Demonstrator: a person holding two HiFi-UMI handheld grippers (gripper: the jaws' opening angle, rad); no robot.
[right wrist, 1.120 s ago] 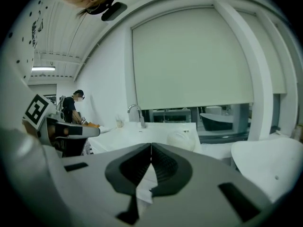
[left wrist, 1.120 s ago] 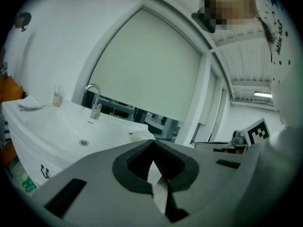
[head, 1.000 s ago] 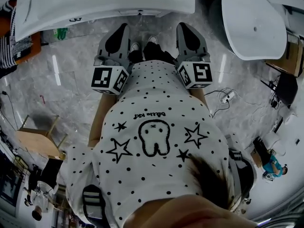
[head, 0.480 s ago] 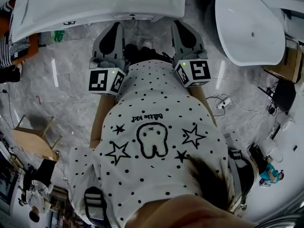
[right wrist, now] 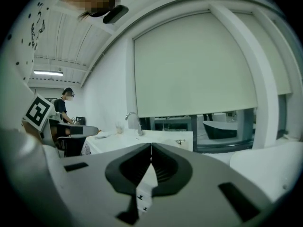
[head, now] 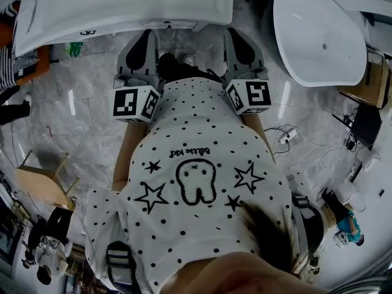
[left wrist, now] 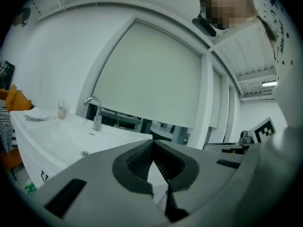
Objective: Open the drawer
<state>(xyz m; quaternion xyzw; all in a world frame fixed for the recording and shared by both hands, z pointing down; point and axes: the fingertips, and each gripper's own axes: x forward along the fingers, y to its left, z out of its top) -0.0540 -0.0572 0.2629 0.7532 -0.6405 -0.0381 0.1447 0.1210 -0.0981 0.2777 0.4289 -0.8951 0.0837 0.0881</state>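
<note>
- Fingers [left wrist: 135, 161] of the left gripper [left wrist: 152, 143] were pressed together at the tips, nothing between them.
- Fingers [right wrist: 166, 167] of the right gripper [right wrist: 151, 145] were likewise closed and empty.
- Both grippers sat at upper centre of the head view, just below the rim of a white tub [head: 122, 8], over marble floor [head: 79, 103].
- Faucet [left wrist: 96, 109] stood left of centre in the left gripper view.
- No view showed the drawer.

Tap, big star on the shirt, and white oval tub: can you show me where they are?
Tap [left wrist: 97, 119]: left gripper view, on its upright stem.
Big star [head: 153, 195]: head view, middle of the left outlined star.
White oval tub [head: 309, 17]: head view, on its smooth inside.
</note>
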